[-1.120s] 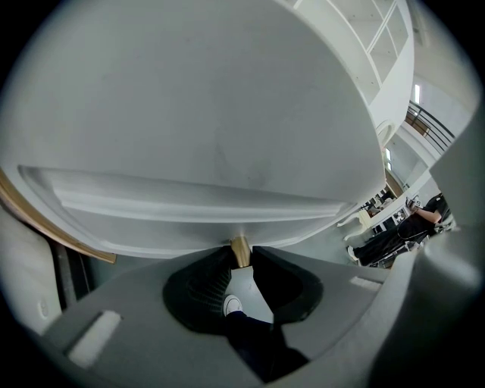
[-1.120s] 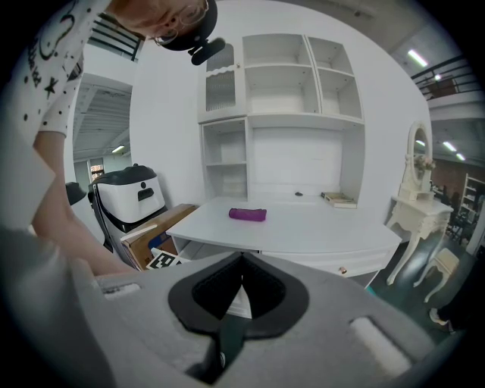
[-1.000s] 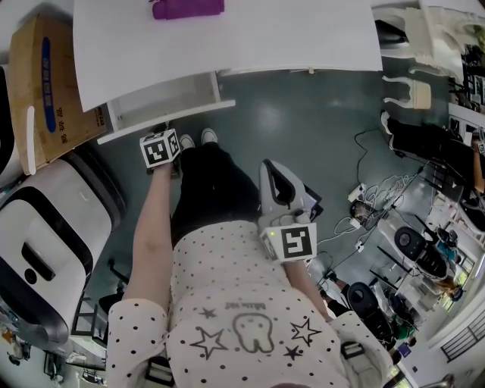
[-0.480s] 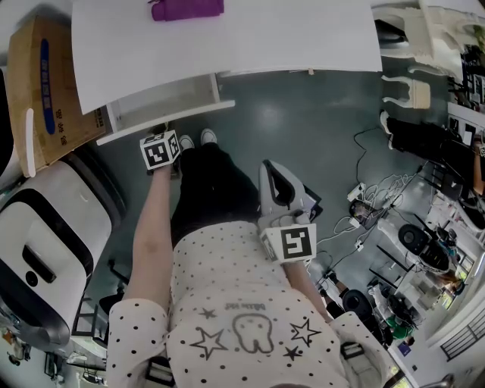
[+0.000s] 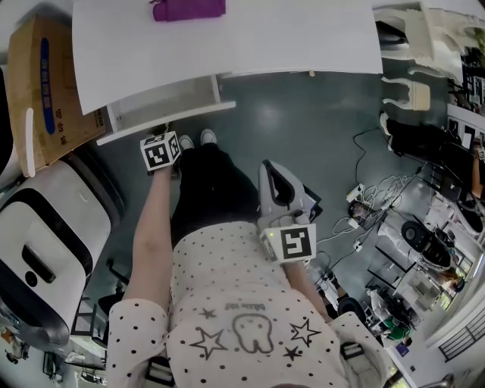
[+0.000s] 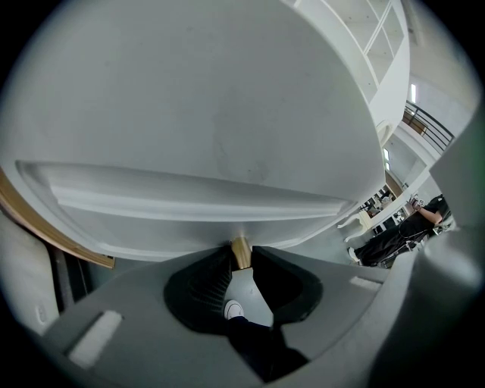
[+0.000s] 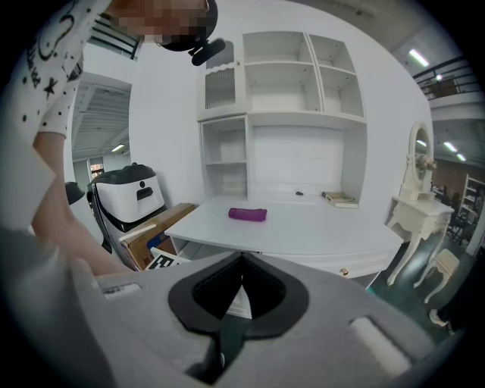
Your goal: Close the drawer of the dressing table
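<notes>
The white dressing table fills the top of the head view, and its left drawer stands pulled out. From below, the left gripper view shows the drawer front with a small wooden knob on its lower edge. My left gripper is shut on that knob, pads pressed on both sides. My right gripper hangs over the floor in front of the table, apart from it, with its jaws shut on nothing.
A purple roll lies on the tabletop. A cardboard box and a white machine stand left of the drawer. A second knob marks the right drawer. Cables and gear crowd the floor at right.
</notes>
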Tool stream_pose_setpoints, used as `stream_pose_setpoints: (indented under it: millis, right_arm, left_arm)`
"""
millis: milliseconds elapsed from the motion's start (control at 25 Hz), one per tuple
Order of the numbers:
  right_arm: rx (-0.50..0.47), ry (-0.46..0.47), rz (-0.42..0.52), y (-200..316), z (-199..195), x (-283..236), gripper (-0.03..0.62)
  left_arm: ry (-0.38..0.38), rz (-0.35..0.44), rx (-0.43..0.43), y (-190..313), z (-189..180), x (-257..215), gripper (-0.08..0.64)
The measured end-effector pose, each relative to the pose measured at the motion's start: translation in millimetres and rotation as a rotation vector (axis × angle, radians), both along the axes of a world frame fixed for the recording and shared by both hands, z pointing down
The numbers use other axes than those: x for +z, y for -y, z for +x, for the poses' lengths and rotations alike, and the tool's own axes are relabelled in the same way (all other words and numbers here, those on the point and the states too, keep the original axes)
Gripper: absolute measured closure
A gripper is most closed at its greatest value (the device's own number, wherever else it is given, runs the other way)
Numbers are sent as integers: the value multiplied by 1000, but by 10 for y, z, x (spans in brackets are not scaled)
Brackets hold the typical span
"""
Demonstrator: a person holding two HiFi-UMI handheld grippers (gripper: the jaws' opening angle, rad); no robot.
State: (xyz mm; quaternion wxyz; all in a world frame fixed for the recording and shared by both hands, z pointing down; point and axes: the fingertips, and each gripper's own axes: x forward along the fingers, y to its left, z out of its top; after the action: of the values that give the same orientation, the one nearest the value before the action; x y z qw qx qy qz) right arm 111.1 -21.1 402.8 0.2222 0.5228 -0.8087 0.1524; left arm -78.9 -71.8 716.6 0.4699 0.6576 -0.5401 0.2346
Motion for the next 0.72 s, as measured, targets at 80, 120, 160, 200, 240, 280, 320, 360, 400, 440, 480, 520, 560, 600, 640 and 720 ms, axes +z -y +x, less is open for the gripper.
stream_pose_setpoints:
  millis: [80,120,160,200,240,280,320,360,400,440,480,520,560,600,640,720]
  right_arm:
    - [0,-1,1,4,13,-2,589]
    - [1,-1,1,4,18,0,589]
    - [1,0,0,5,19,1,589]
    - [2,3,-2,6,15,0,589]
    - [2,4,-3,8,12,-2,589]
    - [3,3,-1,6,15,-2,589]
    - [3,1,1,3,21,0,589]
    - [3,0,2,-1,26,1,589]
    - [4,0,2,-3,30,2,589]
    - [5,0,2,-3,33,3,589]
    - [7,-1,2,-3,37,5,589]
    - [8,-1,2,-3,41,6,589]
    - [10,-1,2,-4,46,8,589]
    - [12,-1,1,-6,53,8,589]
    - [13,-1,1,-9,59,8,589]
    - [14,-1,3,-14,67,6,589]
  left_arm:
    - [-1,1,1,23,4,2,472]
    - [-2,3,1,35,7,4,472]
    - [-2,3,1,46,7,6,472]
    - [-1,3,0,54,5,8,472]
    - [0,3,-1,62,-1,9,472]
    - [0,2,-3,69,-7,10,472]
    - [0,0,-6,76,-13,9,474]
    - [0,0,-8,83,-18,9,474]
    - [1,-1,-10,91,-23,8,474]
    - [2,-1,-11,100,-28,9,474]
    - [3,0,-12,109,-32,11,474]
    - [3,0,-12,117,-35,13,474]
    - [4,1,-11,124,-38,14,474]
    - [4,2,-11,131,-39,14,474]
    - [4,3,-11,137,-39,13,474]
    - [5,4,-13,150,-41,12,474]
